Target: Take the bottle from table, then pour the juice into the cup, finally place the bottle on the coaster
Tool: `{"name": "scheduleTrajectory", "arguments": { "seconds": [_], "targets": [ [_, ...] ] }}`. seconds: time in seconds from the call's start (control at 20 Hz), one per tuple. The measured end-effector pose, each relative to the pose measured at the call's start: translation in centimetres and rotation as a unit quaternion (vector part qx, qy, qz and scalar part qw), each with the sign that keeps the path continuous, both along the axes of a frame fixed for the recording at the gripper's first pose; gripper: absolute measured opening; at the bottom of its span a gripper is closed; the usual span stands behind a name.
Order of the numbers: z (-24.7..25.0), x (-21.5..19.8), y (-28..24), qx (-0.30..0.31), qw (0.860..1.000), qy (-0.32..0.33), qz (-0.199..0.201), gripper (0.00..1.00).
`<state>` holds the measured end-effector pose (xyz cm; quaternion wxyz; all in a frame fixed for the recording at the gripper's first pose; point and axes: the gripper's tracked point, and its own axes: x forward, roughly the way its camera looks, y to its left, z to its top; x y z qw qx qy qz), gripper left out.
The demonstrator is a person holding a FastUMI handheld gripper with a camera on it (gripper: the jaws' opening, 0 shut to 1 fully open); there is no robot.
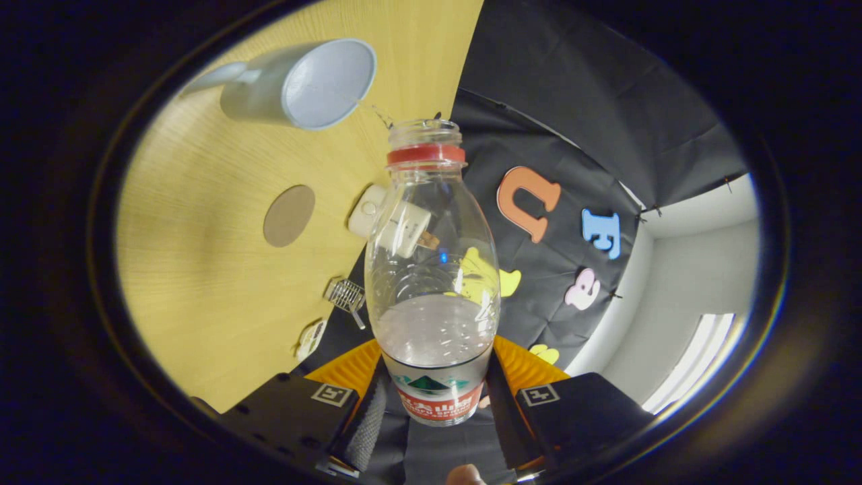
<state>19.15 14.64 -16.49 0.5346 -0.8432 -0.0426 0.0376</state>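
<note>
The hand-held gripper [436, 404] clamps both fingers on the uncapped bottle [432, 269], lifted off the counter [202, 269] and tipped toward the cup [303, 84] beyond its mouth. Liquid remains inside, so pouring seems unfinished. The round coaster [289, 215] waits bare for the bottle.

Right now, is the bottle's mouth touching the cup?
Apart. The gripper view shows yellow table between the bottle, clamped in the gripper, and the cup.

Gripper cam, fisheye, rolled sideways, faces along fingers [367, 421]; bottle [432, 269] very close, table [202, 269] beyond, probably lifted.
</note>
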Motion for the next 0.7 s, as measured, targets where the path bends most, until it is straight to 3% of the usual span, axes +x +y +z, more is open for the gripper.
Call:
{"name": "scheduleTrajectory", "arguments": {
  "seconds": [0.7],
  "targets": [
    [0.8, -0.4, 1.2, -0.008, 1.0, -0.007, 0.015, 0.76]
  ]
}}
